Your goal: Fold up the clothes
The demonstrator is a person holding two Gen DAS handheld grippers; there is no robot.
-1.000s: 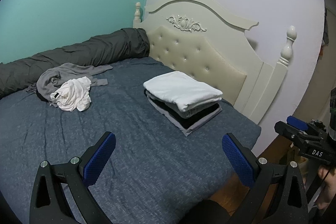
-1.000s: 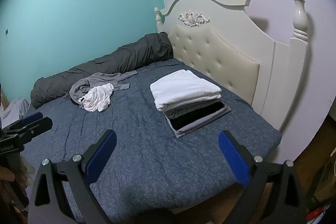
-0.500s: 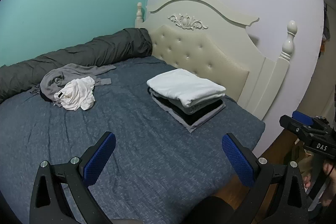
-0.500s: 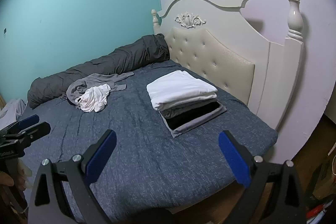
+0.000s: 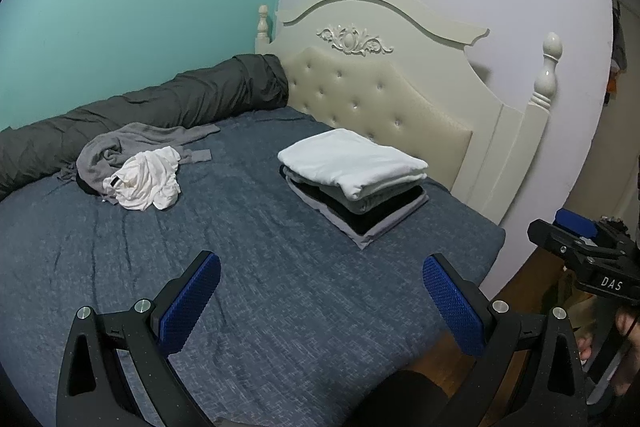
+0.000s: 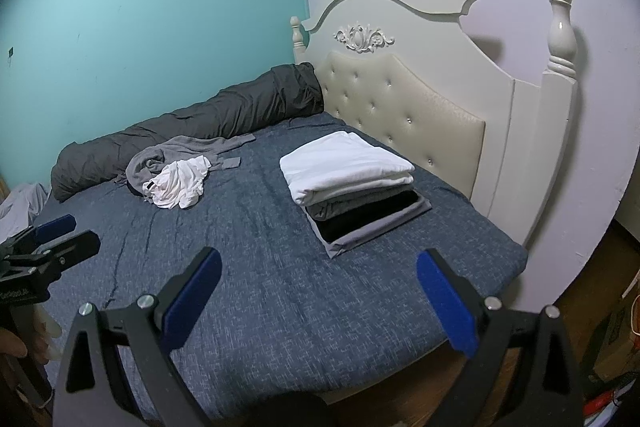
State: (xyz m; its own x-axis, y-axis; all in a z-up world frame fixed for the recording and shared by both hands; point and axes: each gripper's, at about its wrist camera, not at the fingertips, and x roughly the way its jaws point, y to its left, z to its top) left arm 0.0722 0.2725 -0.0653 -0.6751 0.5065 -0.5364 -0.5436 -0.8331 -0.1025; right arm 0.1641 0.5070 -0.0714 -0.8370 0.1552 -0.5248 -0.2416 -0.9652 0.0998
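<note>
Unfolded pile sits on the far-left part of the bed: crumpled white garment (image 5: 145, 179) lying on top of a grey garment (image 5: 120, 147), just in front of the rolled dark duvet (image 5: 160, 107) along the teal wall. Folded stack (image 5: 354, 183) is well apart from it, near the headboard (image 5: 384, 87): white piece on top, then grey, black, grey at the bottom. All of it rests on the blue bedspread (image 5: 280, 287).

Left gripper (image 5: 320, 295) spread wide, nothing between the pads. Right gripper (image 6: 319, 295) same: jaws wide apart, empty. Both hang near the bed's near edge, well short of either pile.

Step, as I read it: between garments. Several are done and two look left. Next move calls for reaching across to the pile and pinching the white garment alone, since it's on top, without dragging the grey one along. Then spread it flat on the open bedspread between pile and stack.

Hard to tell:
- garment types; the white one is balled up, with a dark tag or label at its edge
- something dark under the grey garment, maybe a third item
- exact count in the stack, as the layers merge
- each gripper shows in the other's view only at the frame edge, partly cut off
</note>
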